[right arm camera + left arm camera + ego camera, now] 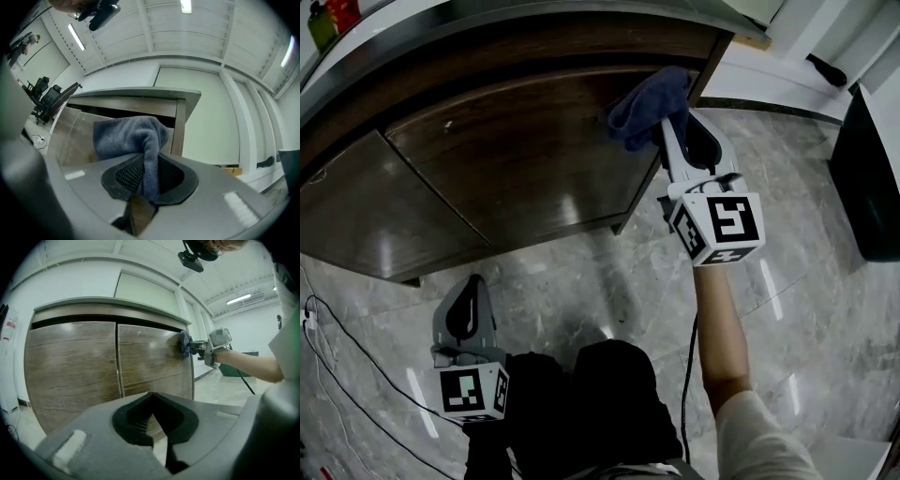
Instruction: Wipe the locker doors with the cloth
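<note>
Two dark wood locker doors stand side by side under a counter, the left door [356, 216] [70, 366] and the right door [525, 159] [150, 357]. My right gripper [670, 127] [147, 176] is shut on a blue cloth [647, 103] [131, 136] [185, 344]. The cloth's bunched end lies against the upper right corner of the right door. My left gripper [469, 309] [151, 414] hangs low in front of the doors, apart from them. Its jaws meet with nothing between them.
A grey counter top [487, 23] overhangs the doors. Black cables [337, 347] trail over the marble floor at the left. A dark unit [872, 178] stands at the right. The person's dark legs [609, 394] fill the bottom middle.
</note>
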Tool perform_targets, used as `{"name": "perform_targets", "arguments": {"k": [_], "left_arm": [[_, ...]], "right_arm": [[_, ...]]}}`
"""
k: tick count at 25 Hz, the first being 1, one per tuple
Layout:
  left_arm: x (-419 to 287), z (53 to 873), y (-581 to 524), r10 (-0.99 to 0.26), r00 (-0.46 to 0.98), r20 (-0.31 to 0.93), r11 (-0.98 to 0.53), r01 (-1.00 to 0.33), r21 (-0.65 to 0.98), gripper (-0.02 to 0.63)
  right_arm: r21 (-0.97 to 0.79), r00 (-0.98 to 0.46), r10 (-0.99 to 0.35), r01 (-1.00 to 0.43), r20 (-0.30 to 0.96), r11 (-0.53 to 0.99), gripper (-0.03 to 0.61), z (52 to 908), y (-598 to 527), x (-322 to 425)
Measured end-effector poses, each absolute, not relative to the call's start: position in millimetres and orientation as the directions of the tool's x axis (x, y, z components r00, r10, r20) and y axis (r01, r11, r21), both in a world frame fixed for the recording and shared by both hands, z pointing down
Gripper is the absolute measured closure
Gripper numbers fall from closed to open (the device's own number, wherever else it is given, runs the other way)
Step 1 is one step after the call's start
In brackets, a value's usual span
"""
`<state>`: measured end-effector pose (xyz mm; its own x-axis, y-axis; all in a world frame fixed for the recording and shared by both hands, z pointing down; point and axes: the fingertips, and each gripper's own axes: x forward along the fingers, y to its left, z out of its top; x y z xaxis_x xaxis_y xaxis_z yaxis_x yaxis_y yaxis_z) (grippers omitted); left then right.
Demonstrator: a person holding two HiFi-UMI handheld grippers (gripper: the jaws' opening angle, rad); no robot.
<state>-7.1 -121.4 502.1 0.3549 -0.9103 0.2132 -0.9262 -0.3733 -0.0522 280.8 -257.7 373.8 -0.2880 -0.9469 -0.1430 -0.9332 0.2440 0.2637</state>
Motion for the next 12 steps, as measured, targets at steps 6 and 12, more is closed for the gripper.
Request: {"name": "perform_targets", "arguments": {"k": [6,12], "left_arm": [[-11.6,502.6,-115.9,-0.915,0.347,0.206,-0.365,-0.929,-0.059,0.611],[-23.1,505.9,-107.4,-0.921,0.329,0.207,-0.35,-0.934,-0.074,0.611]], "right_arm": [[0.22,-0.256,-0.958,-0.949,-0.129,0.224,0.5,406.9,-262.3,288.3],[0.196,-0.23,-0.973,-0.956,-0.03,0.22,0.5,485.2,-262.3,292.2]]}}
